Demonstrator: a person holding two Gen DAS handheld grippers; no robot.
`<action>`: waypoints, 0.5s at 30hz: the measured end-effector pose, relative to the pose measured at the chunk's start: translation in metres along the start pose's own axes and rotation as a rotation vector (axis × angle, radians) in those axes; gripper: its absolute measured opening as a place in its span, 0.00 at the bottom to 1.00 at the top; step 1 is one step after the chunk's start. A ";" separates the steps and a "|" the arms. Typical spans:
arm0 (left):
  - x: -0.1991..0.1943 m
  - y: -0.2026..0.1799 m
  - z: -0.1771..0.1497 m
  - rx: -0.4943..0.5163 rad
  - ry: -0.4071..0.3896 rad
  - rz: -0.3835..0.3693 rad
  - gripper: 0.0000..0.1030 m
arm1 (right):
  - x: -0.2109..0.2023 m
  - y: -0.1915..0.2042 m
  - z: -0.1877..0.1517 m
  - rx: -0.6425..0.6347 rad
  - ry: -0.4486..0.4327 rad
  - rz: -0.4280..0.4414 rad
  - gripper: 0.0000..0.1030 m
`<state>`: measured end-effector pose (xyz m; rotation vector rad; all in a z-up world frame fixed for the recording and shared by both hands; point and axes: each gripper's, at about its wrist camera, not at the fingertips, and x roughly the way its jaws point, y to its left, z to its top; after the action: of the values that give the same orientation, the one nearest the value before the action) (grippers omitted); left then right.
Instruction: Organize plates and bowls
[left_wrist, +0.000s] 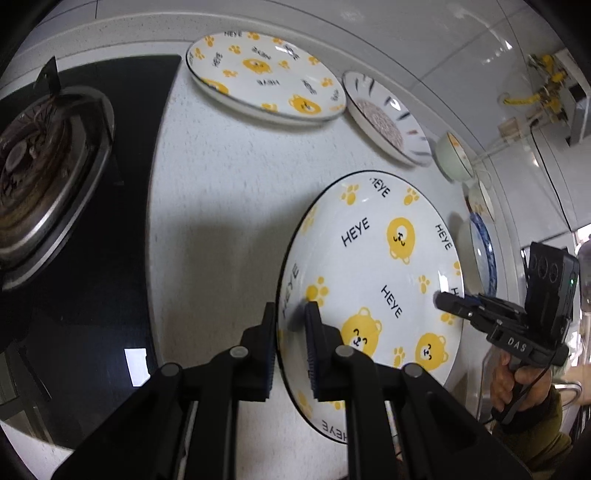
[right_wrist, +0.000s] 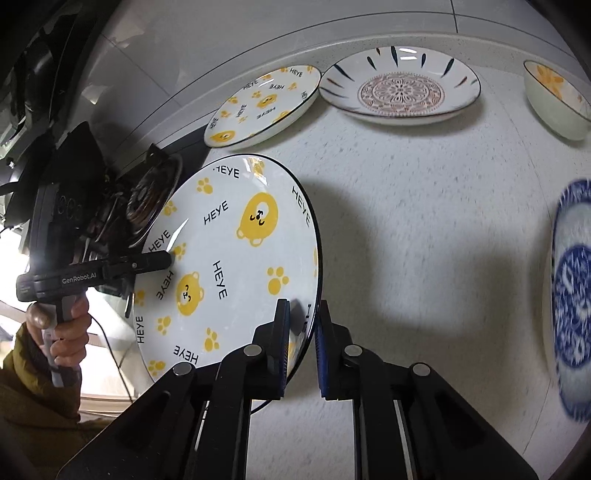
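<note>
Across the lower middle of both wrist views, a bear-print plate (left_wrist: 373, 280) marked HEYE is held between two grippers, its rim caught on opposite sides. Seen from the left wrist, the left gripper (left_wrist: 291, 325) has its two fingers astride the plate's left rim, one finger (left_wrist: 267, 343) outside the rim and the other over the face, narrowly parted with a sliver of gap showing, so whether the pads actually press the rim cannot be told. At the right of that frame the right gripper (left_wrist: 448, 301) reaches in with its tip on the plate's far rim. From the right wrist, the right gripper (right_wrist: 301, 332) likewise straddles the plate's (right_wrist: 236, 266) right rim, the jaws a little apart, with the right finger seeming clear of the rim. At the left of that frame the left gripper (right_wrist: 164, 260) touches the opposite rim. Toward the top of the right wrist frame, a second bear-print plate (right_wrist: 264, 103) lies on the speckled counter (right_wrist: 424, 206), just beside a floral plate (right_wrist: 400, 86), with a pale bowl (right_wrist: 554, 99) at the upper right and a blue patterned plate (right_wrist: 572, 295) at the right edge. At the left of the left wrist frame sits a gas burner (left_wrist: 40, 162).
</note>
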<state>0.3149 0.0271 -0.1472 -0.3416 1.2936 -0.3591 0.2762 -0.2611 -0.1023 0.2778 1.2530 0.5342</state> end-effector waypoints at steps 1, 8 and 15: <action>-0.001 0.002 -0.006 0.003 0.012 -0.006 0.13 | -0.001 0.001 -0.006 0.005 0.006 0.003 0.11; 0.007 0.005 -0.041 0.029 0.074 -0.004 0.12 | 0.009 0.005 -0.041 0.037 0.065 -0.010 0.10; 0.014 0.008 -0.044 0.035 0.095 0.023 0.13 | 0.019 0.003 -0.044 0.064 0.076 -0.008 0.10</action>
<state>0.2757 0.0263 -0.1739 -0.2824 1.3810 -0.3821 0.2379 -0.2525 -0.1301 0.3083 1.3458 0.5020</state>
